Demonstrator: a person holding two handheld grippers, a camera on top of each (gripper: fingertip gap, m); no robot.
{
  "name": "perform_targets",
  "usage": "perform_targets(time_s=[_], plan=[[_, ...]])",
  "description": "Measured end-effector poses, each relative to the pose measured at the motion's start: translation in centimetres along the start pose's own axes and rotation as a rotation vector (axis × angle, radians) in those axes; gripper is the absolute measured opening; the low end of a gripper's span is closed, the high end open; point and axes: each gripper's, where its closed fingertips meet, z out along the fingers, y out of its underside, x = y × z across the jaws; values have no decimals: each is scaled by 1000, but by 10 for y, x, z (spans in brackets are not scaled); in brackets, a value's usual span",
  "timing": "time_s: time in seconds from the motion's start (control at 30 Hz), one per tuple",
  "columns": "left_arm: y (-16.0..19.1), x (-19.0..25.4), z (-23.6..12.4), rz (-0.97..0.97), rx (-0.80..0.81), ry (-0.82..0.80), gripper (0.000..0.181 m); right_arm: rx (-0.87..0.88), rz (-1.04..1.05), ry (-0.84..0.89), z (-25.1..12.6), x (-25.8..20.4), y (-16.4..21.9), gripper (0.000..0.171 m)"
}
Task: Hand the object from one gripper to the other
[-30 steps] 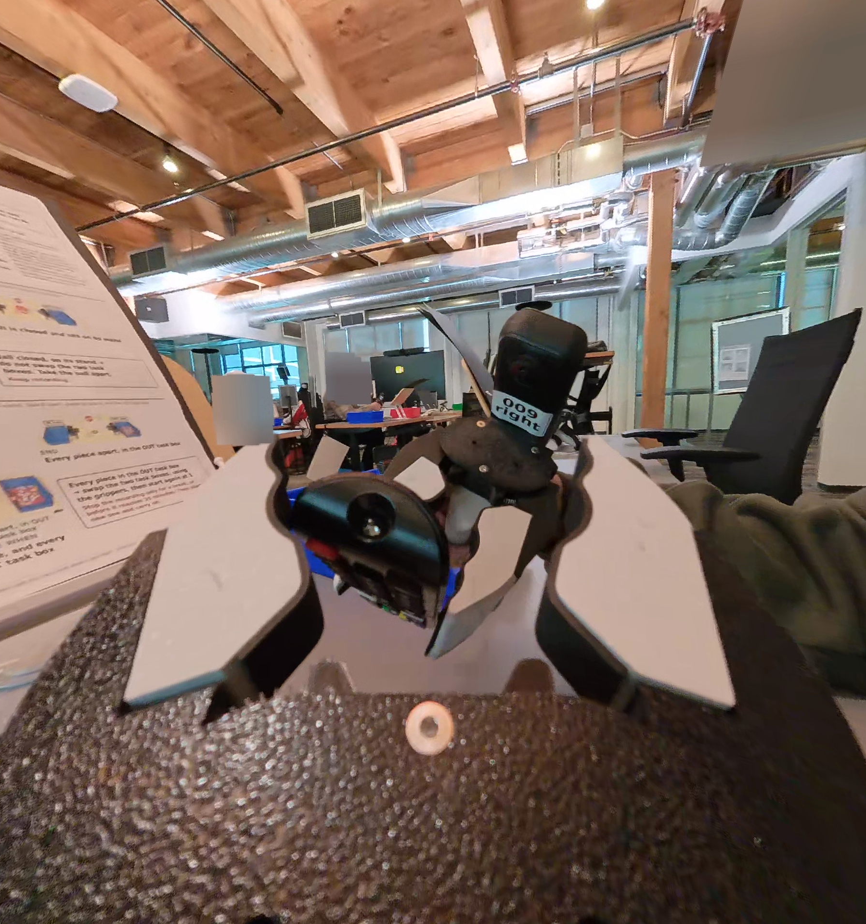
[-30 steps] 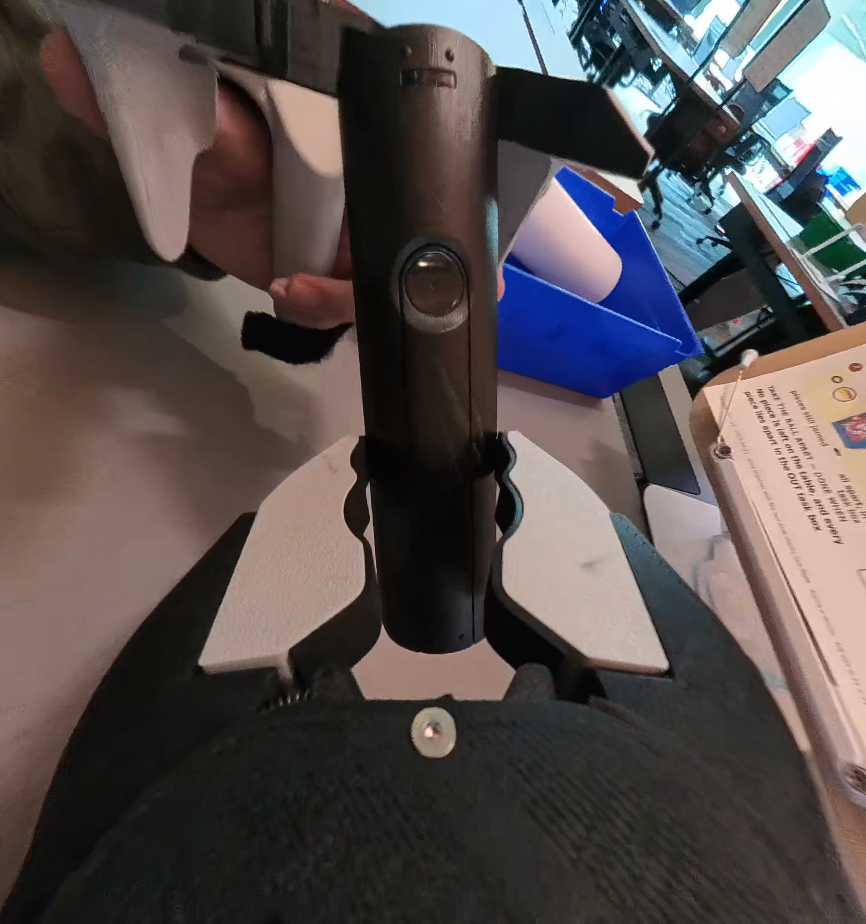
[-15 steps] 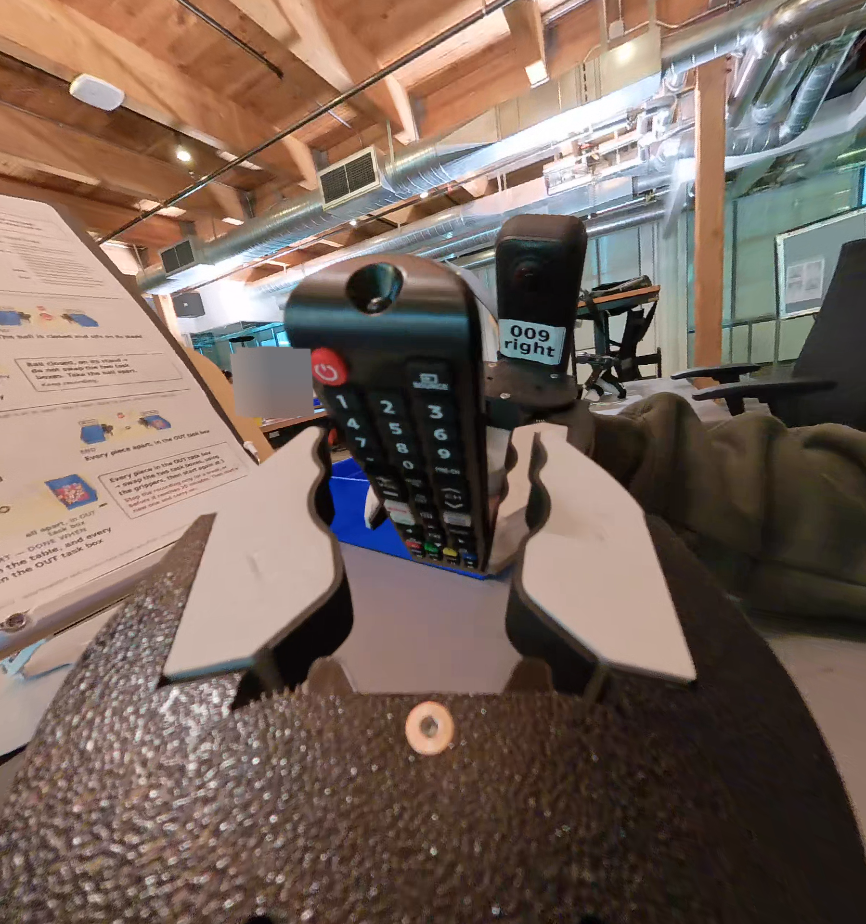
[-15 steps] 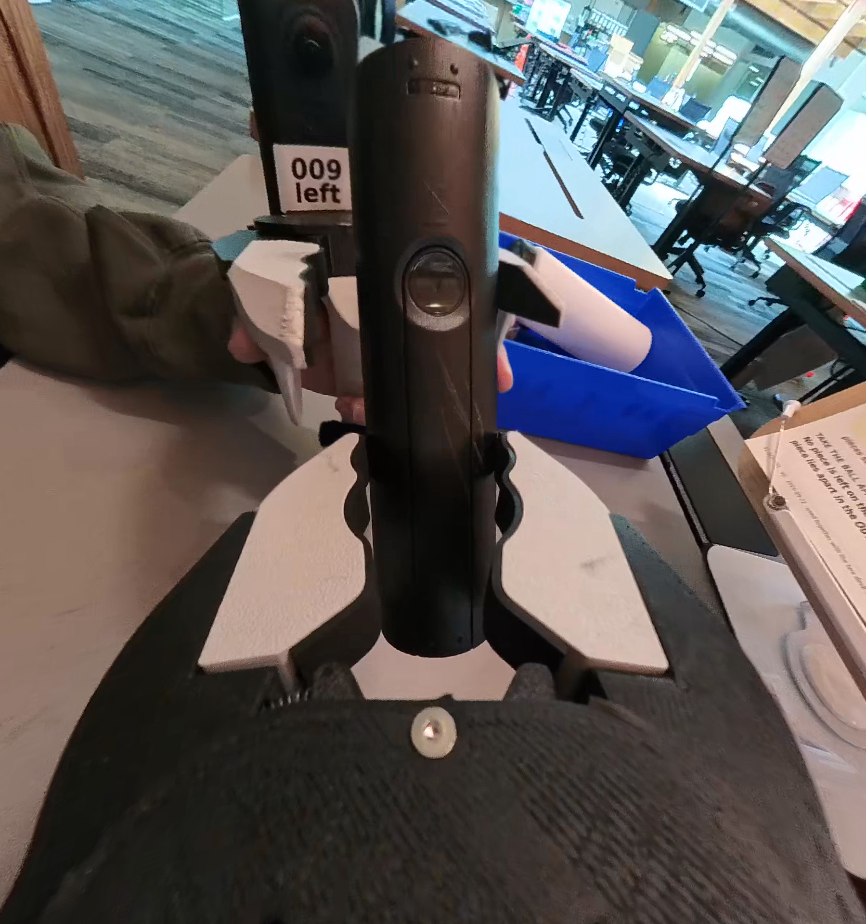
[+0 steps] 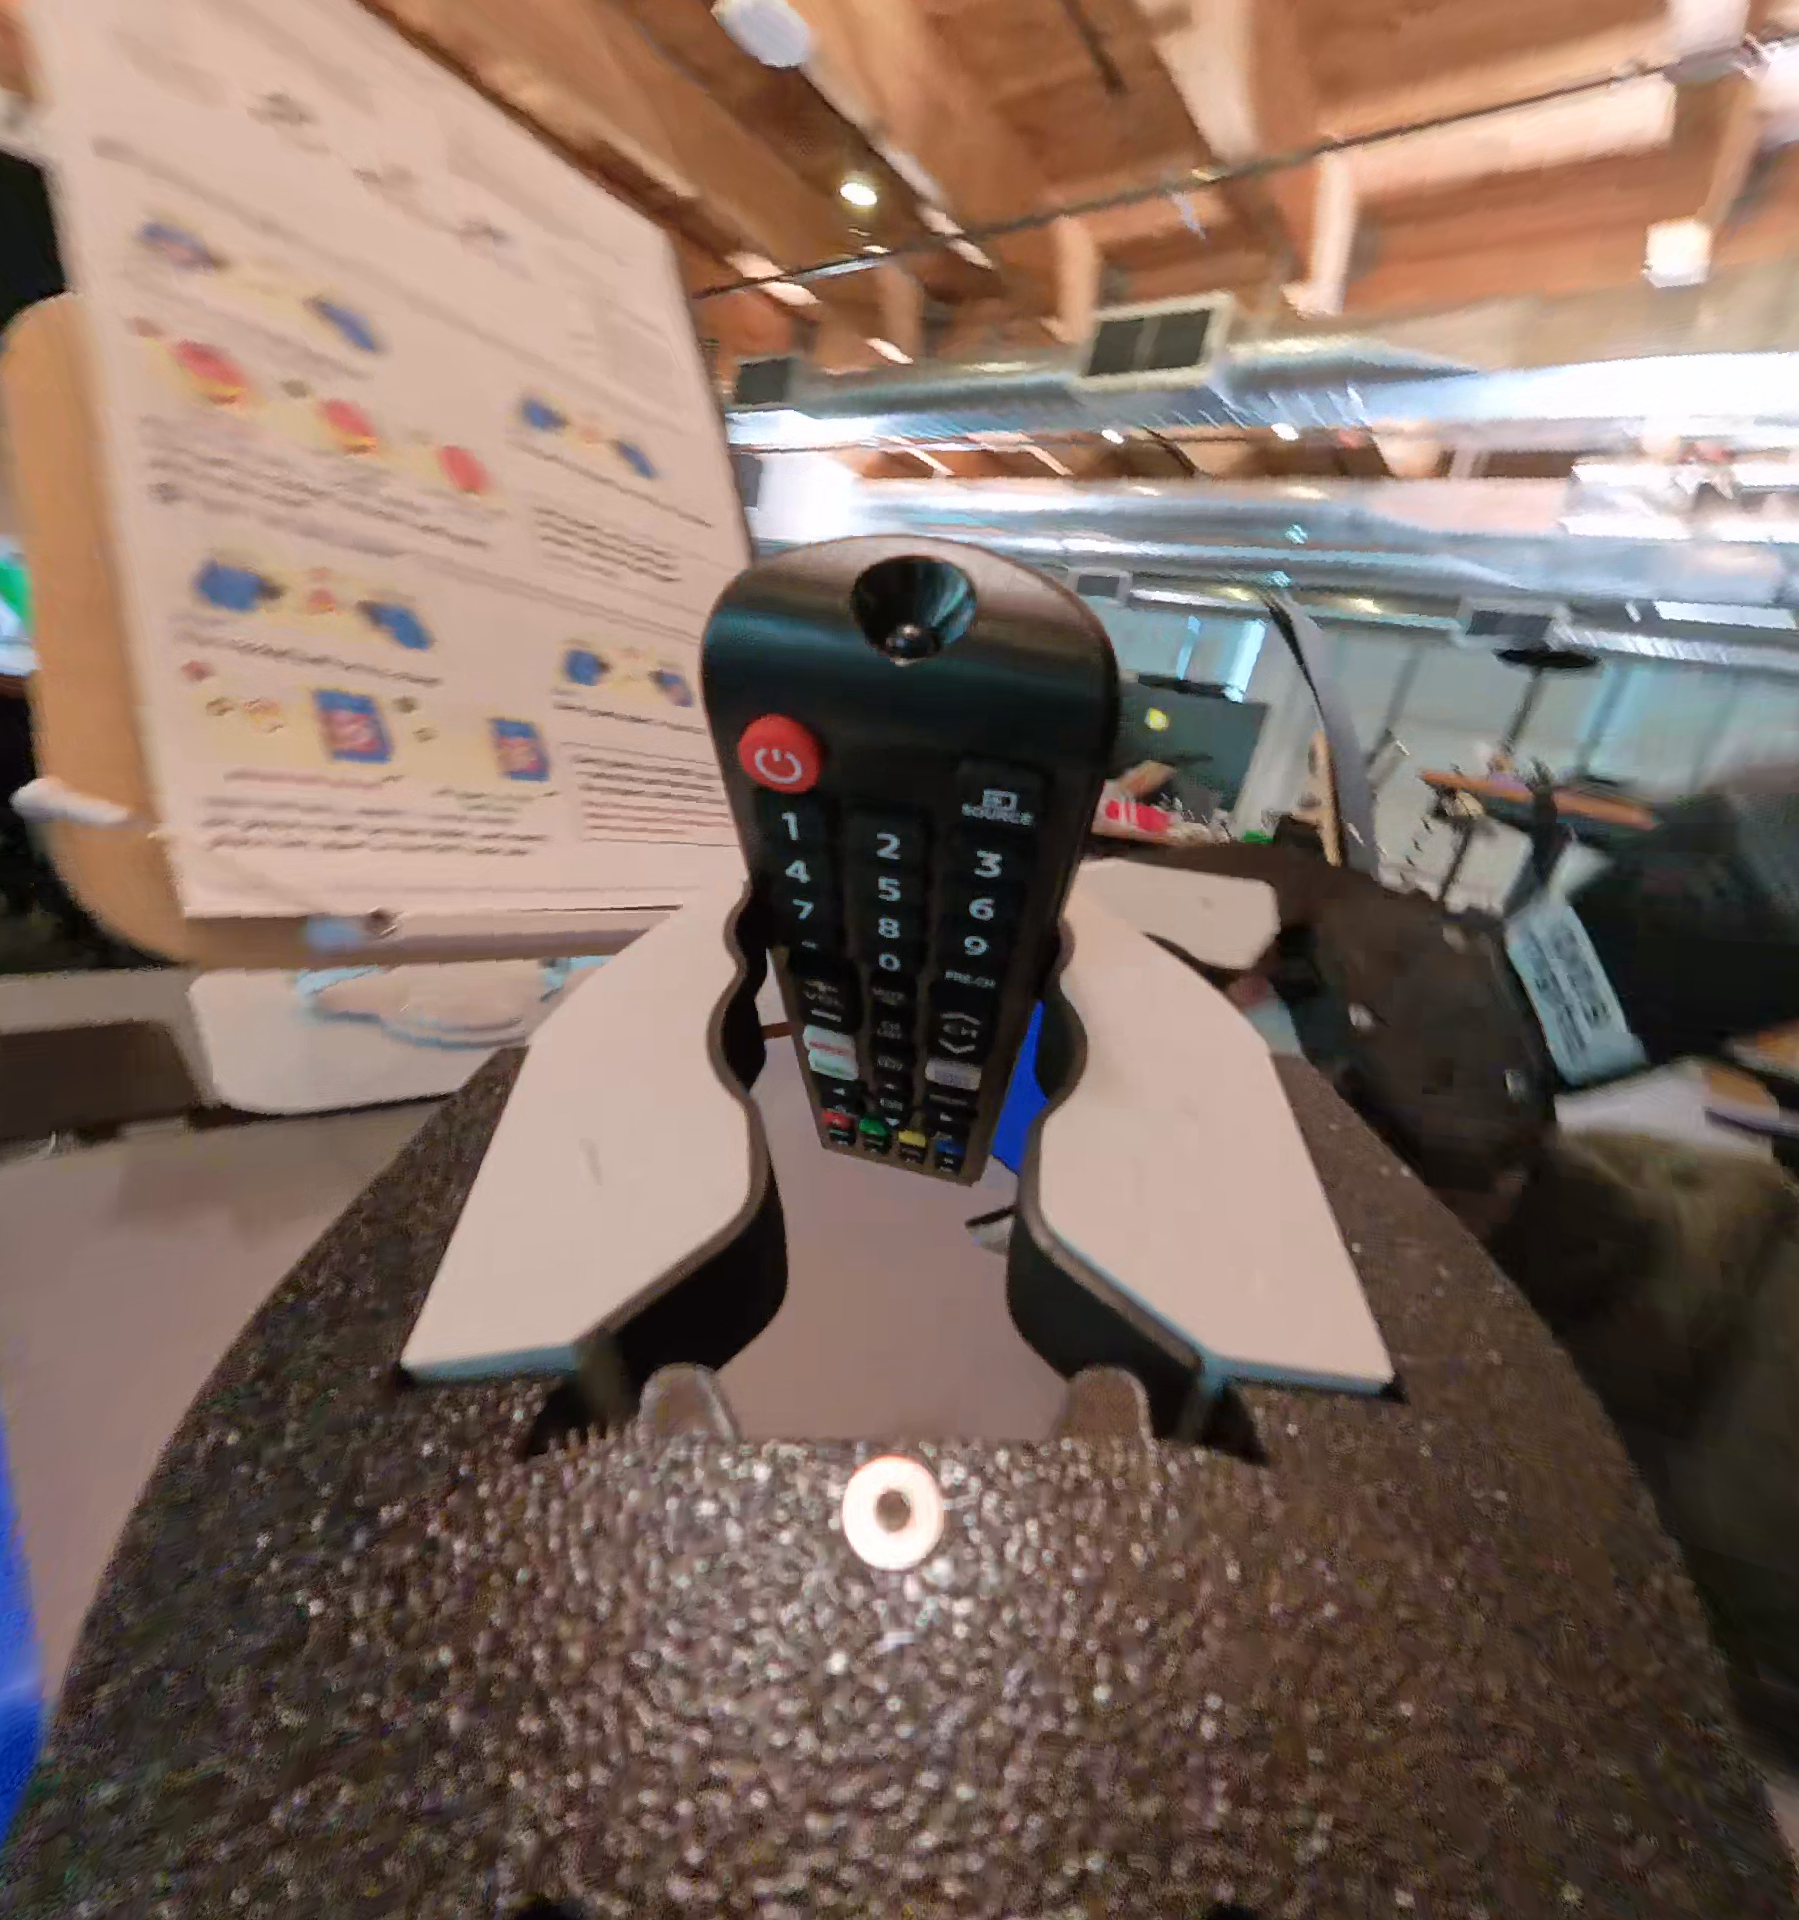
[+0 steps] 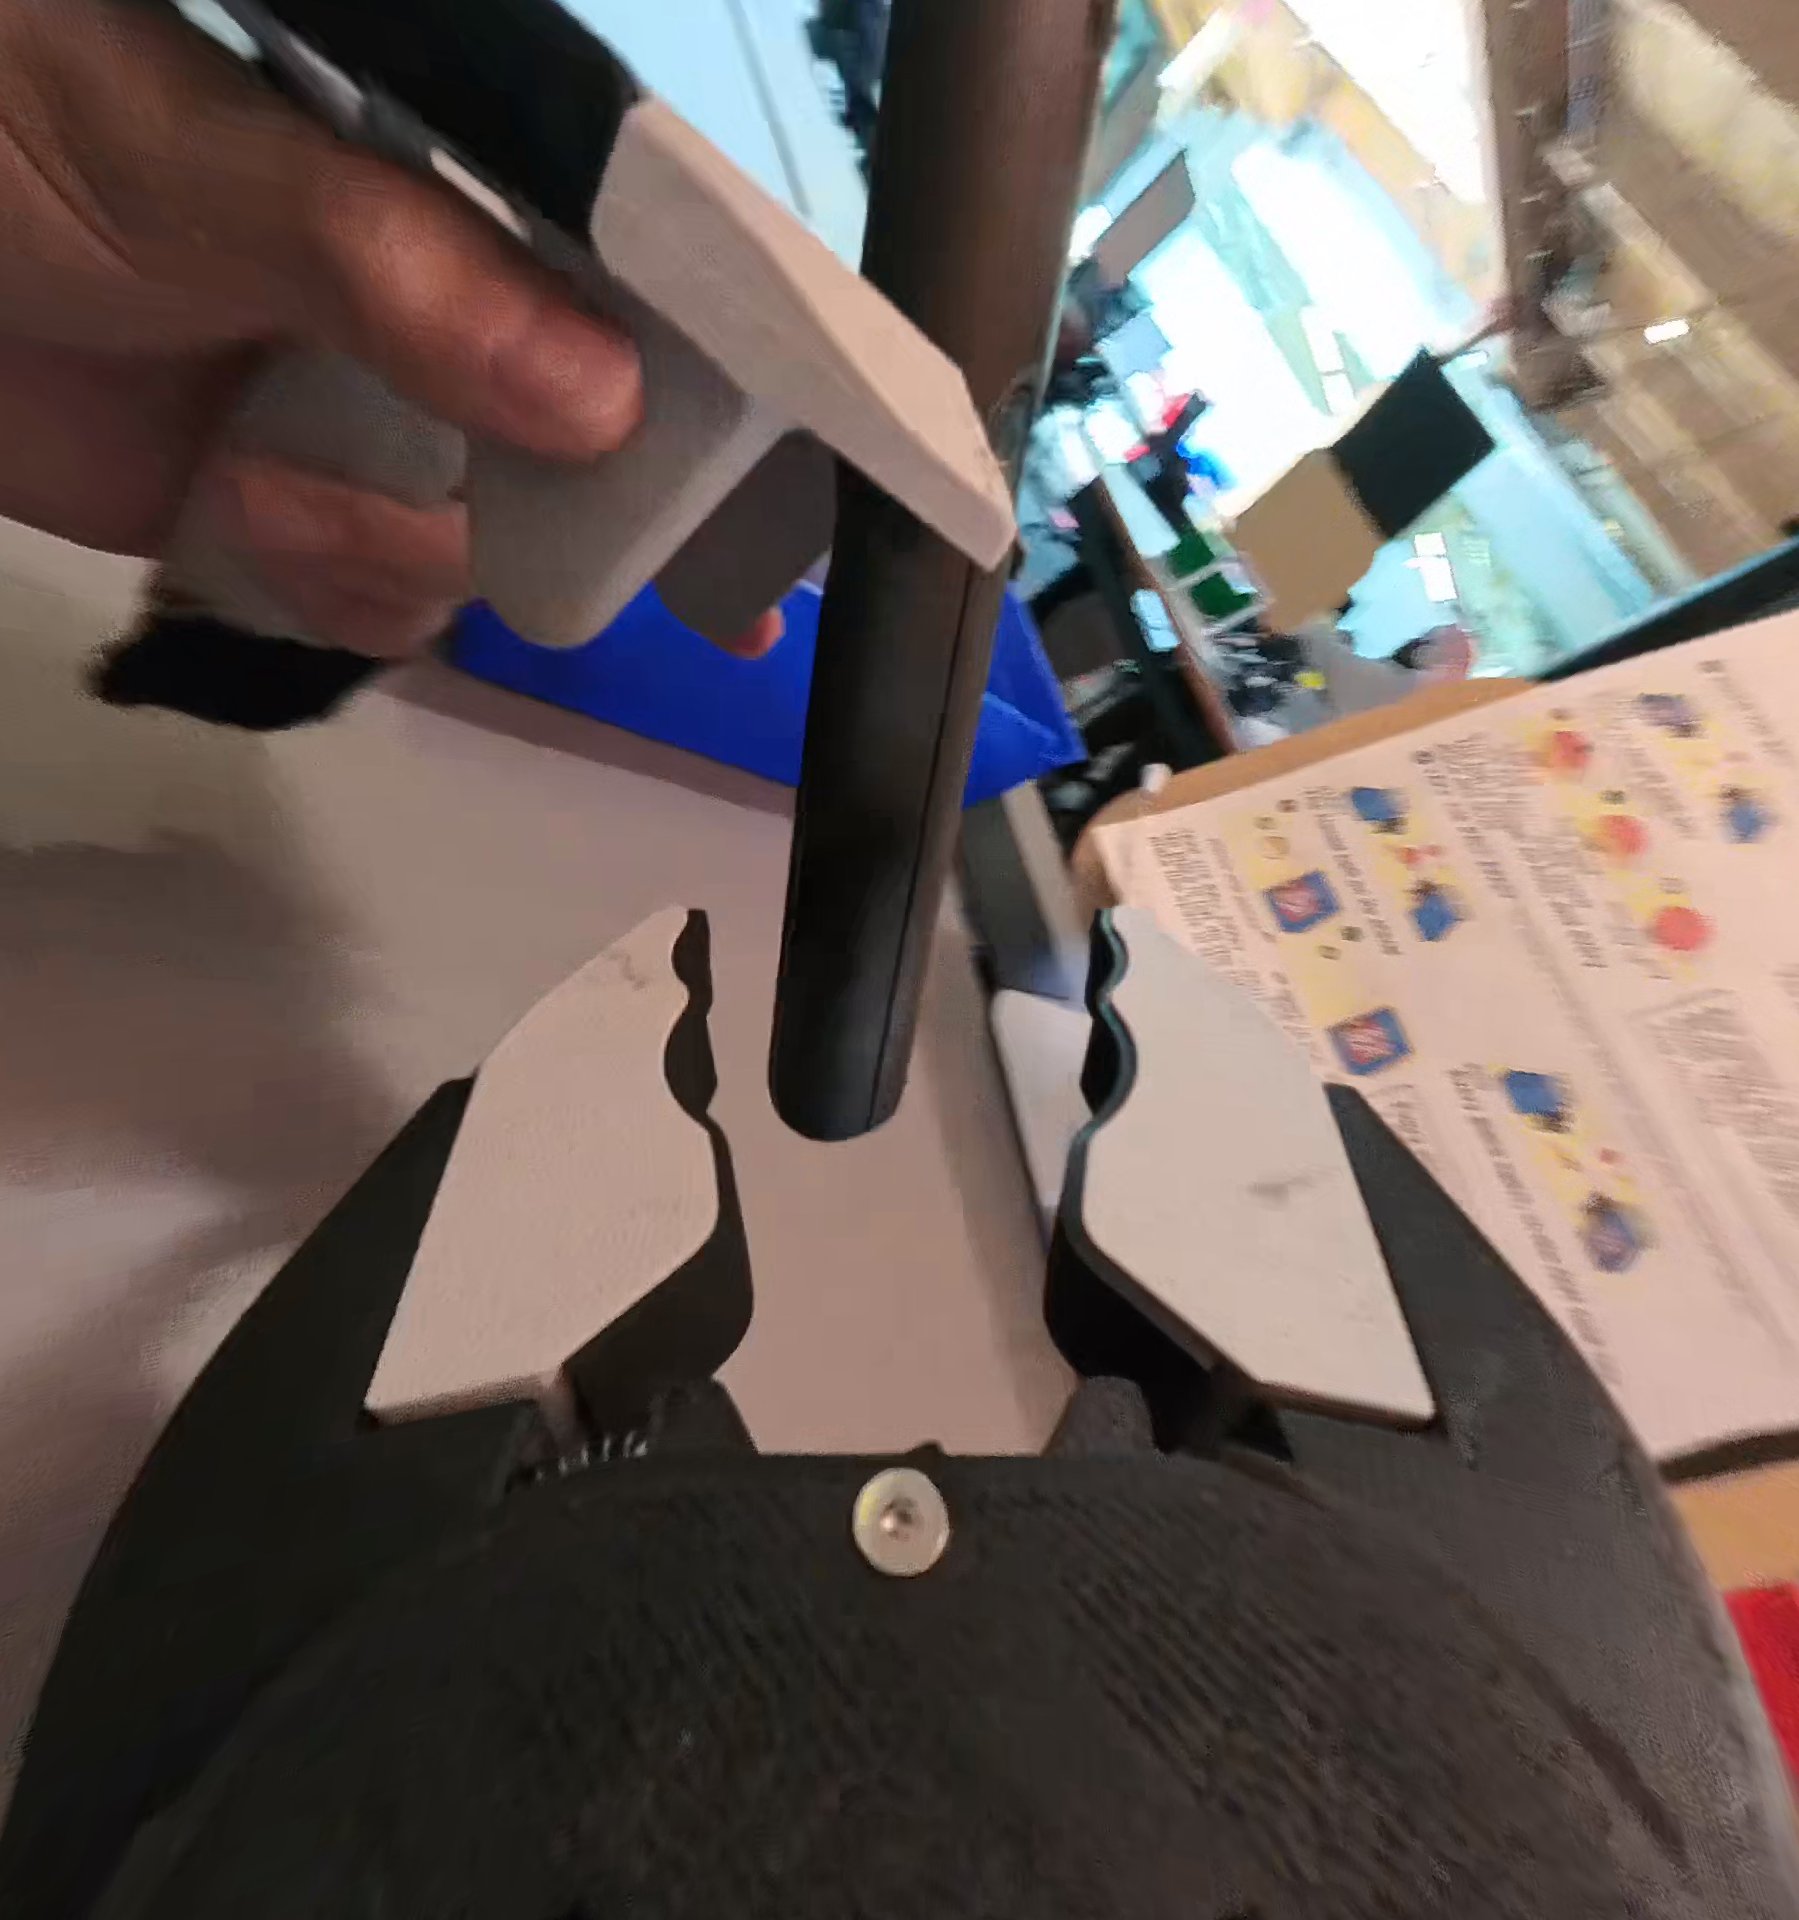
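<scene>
Your left gripper [image 5: 900, 951] has its jaws clamped across the remote [image 5: 900, 862], long axis running straight out past the fingertips. Your right gripper [image 6: 900, 935] stands wide, the remote's butt end between its fingertips, touching neither. Draw the right straight back along that axis.

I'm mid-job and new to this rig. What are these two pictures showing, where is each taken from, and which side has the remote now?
There is no robot arm: a person holds a hand-held gripper in each hand, and each carries a camera looking along its two fingers. In the left wrist view, the left hand-held gripper is shut on the black button-covered TV remote, which stands upright. In the right wrist view, the right hand-held gripper is open, with the remote's plain back between its fingers, touching neither. Behind are a grey table, a blue plastic bin and a printed instruction sheet. So the left side holds it.
</scene>
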Motion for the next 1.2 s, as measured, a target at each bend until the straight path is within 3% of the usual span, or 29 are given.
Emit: perform_targets(time_s=[0.1, 0.23, 0.33, 0.4, 0.57, 0.7, 0.93, 1.13, 1.2], plan=[[-5, -12, -3, -168, 46, -33, 50, 3, -82, 158, 11, 6, -3, 64], [-4, -14, -3, -434, 85, 38, 50, 76, -231, 302, 10, 8, -10, 42], [-3, -16, -3, -548, 90, 84, 50, 147, -175, 280, 6, 8, -14, 25], [-5, -15, -3, -609, 92, 121, 50, 176, -160, 250, 3, 6, -18, 25], [-10, -10, -3, -522, 85, 159, 52, 187, -28, 175, 0, 8, -22, 24], [-25, 8, -6, -343, 158, 232, 65, 379, 397, -43, -10, 12, -35, 24], [-36, 50, -19, -183, 201, 490, 66, 765, 1056, -752, -47, -5, -75, 24], [-40, 83, -36, 39, 229, 643, 70, 613, 1328, -1171, -51, -34, -77, 24], [-38, 88, -38, 53, 234, 671, 54, 602, 1351, -1235, -54, -39, -77, 24]])
